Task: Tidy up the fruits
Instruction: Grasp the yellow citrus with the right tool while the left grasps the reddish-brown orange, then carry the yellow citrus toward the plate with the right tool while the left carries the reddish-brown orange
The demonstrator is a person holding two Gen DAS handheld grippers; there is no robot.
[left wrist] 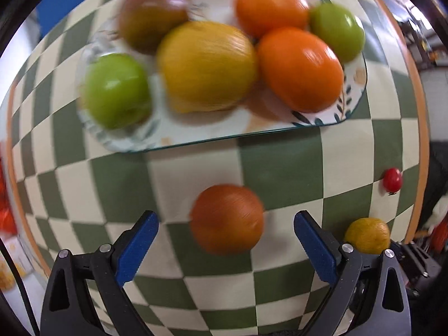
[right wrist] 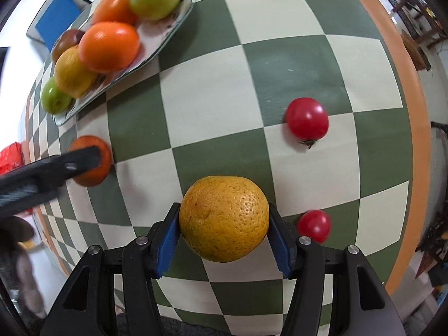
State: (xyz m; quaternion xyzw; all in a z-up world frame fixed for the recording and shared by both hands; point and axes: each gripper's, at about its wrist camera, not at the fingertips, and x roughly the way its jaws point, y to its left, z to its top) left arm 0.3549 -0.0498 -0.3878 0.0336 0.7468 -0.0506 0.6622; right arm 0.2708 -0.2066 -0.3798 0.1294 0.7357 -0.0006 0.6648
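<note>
In the left wrist view, a patterned plate (left wrist: 196,137) holds several fruits: two green, two orange, a yellow one (left wrist: 207,65) and a dark brown-red one. An orange-red fruit (left wrist: 226,218) lies on the checkered cloth just below the plate. My left gripper (left wrist: 226,217) is open, one blue pad on each side of this fruit and neither touching it. In the right wrist view, my right gripper (right wrist: 224,210) is shut on a yellow orange (right wrist: 224,218). There the plate (right wrist: 179,25) is far left, and a left finger (right wrist: 84,158) partly hides the orange-red fruit (right wrist: 95,145).
Two small red tomatoes (right wrist: 307,119) (right wrist: 314,225) lie on the cloth right of the yellow orange; one tomato (left wrist: 392,179) also shows in the left wrist view. The round table's orange rim (right wrist: 417,128) runs close on the right. Red packaging (right wrist: 9,156) sits off the left edge.
</note>
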